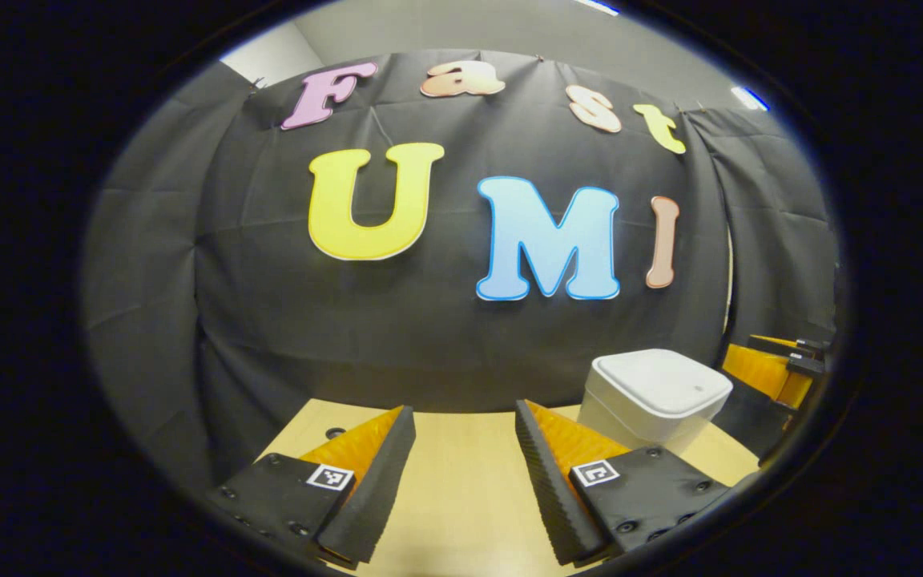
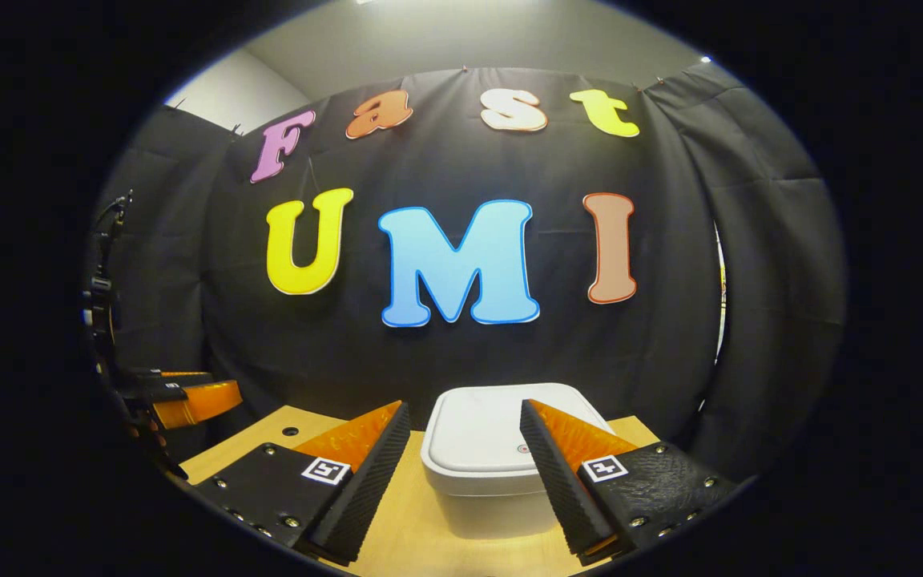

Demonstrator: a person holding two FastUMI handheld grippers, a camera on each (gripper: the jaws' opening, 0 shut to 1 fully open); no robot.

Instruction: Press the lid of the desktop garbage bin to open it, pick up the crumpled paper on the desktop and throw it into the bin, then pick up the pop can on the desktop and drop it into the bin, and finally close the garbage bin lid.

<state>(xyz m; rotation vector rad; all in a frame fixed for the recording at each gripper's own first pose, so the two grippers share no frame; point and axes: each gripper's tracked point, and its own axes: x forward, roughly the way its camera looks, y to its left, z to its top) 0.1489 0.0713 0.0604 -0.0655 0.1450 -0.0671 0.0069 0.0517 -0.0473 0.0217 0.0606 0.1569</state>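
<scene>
The white desktop garbage bin (image 2: 481, 473) stands on the wooden table with its lid down, straight ahead in the right gripper view. My right gripper (image 2: 464, 449) is open, its fingers framing the bin's near side from a short way back. In the left gripper view the bin (image 1: 652, 397) sits ahead to the right, lid flat. My left gripper (image 1: 465, 457) is open over bare table with nothing between its fingers. The right gripper also shows at the right edge (image 1: 782, 373) beside the bin, and the left gripper shows at the left edge (image 2: 189, 399).
The light wooden table (image 1: 461, 497) runs back to the black cloth wall (image 1: 429, 320). A small dark hole (image 2: 291, 431) marks the table's far left part.
</scene>
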